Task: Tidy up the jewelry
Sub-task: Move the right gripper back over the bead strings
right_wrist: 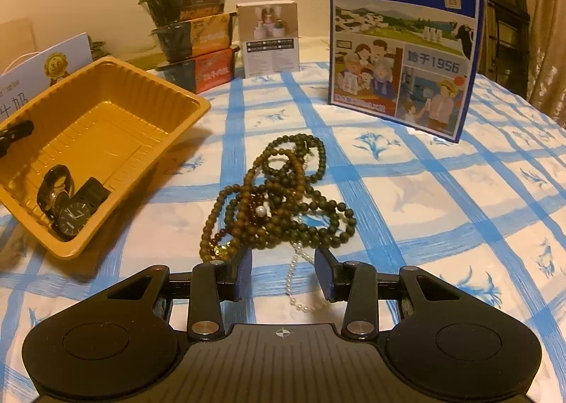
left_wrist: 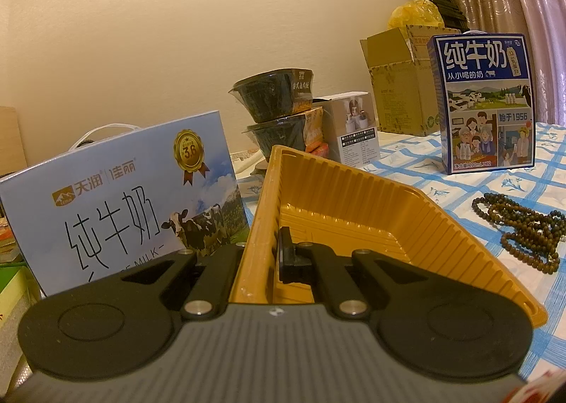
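A yellow plastic tray (left_wrist: 353, 198) stands tilted in the left wrist view, and my left gripper (left_wrist: 263, 256) is shut on its near wall. In the right wrist view the tray (right_wrist: 106, 134) sits at the left and holds a black-faced watch (right_wrist: 74, 215) and a second watch (right_wrist: 55, 187). A tangled pile of brown and dark green bead strings (right_wrist: 279, 198) lies on the blue-checked cloth, just ahead of my right gripper (right_wrist: 284, 274). That gripper is open. A thin white pearl strand (right_wrist: 293, 282) trails out of the pile and runs between its fingers, which do not press on it.
A blue milk carton (right_wrist: 403, 39) stands behind the beads. Stacked black food bowls (right_wrist: 191, 24) and a small white box (right_wrist: 270, 39) line the back. A pale blue milk carton (left_wrist: 120, 201) stands left of the tray, with a cardboard box (left_wrist: 399, 81) and a curtain further back on the right.
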